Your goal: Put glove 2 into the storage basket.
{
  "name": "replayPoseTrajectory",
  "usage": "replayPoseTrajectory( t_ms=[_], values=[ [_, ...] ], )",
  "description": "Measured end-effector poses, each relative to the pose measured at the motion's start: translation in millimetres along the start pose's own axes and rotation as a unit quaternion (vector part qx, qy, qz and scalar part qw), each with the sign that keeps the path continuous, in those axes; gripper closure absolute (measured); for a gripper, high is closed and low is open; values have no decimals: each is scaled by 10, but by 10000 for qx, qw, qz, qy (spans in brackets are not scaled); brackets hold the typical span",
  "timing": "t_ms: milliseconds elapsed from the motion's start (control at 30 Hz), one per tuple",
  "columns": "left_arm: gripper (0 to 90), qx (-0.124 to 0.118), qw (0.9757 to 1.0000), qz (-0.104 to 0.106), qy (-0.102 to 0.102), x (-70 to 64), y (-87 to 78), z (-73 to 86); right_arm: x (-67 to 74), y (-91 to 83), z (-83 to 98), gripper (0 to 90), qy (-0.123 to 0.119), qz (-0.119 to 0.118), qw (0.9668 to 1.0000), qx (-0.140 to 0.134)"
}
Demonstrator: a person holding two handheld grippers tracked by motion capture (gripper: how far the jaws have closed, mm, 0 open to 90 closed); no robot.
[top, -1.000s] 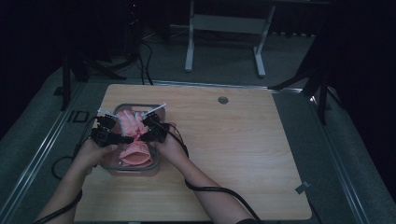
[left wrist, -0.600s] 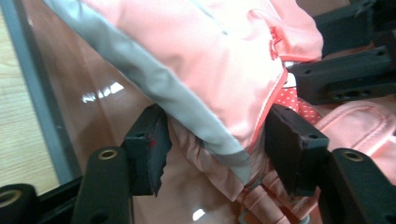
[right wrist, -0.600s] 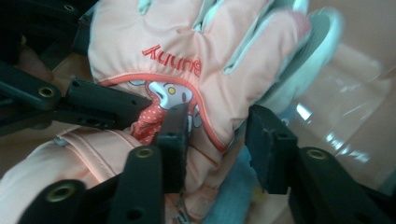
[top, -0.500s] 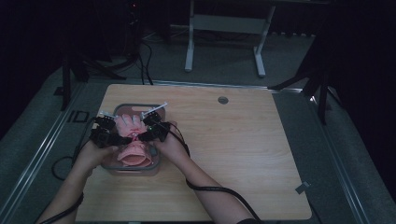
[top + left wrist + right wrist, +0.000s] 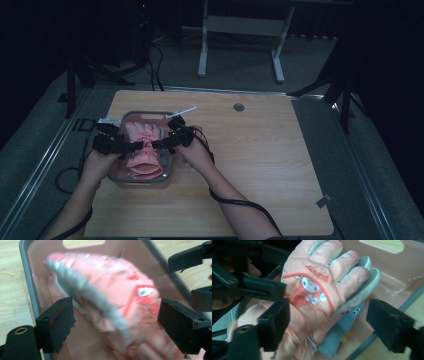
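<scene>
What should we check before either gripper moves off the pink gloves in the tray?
1. Left gripper fingers open, just been opening, pads off the pink padded gloves: ok.
2. Right gripper fingers open, just been opening, not pressing the gloves: ok.
3. Gloves lying inside the clear plastic tray with grey rim: ok.
4. Grippers apart from each other over the tray: ok, though close.
5. Glove fabric or its metal clip caught on a finger: cannot tell.
6. Tray sitting fully on the light wooden table: ok.

A pink glove (image 5: 112, 290) lies in the tray (image 5: 27, 282), between the left gripper (image 5: 116, 317)'s jaws, which have just been opening and stand clear of it. The right gripper (image 5: 197, 272) hangs beside the tray's rim.
</scene>
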State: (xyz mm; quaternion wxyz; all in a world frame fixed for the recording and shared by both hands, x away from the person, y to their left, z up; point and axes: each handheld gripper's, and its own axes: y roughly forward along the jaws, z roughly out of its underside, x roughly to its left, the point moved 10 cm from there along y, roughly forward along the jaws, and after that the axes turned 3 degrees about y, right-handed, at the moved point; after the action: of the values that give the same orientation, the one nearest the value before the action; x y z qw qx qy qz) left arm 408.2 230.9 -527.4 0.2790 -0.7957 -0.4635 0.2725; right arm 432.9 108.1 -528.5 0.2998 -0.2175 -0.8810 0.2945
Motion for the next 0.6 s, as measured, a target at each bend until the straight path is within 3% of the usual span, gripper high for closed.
replayPoseTrajectory(
  t_ms=[67, 267, 600],
  values=[
    [86, -114, 9999, -45, 60, -26, -38, -25, -20, -47, 0, 160, -26, 7, 10000, -57],
    [85, -464, 9986, 125, 205, -237, -121, -98, -14, -170, 35, 157, -109, -100, 9998, -106],
    [85, -677, 9929, 678, 699, -852, -88, -127, -95, -405, 158, 159, -256, -54, 9995, -160]
  ],
)
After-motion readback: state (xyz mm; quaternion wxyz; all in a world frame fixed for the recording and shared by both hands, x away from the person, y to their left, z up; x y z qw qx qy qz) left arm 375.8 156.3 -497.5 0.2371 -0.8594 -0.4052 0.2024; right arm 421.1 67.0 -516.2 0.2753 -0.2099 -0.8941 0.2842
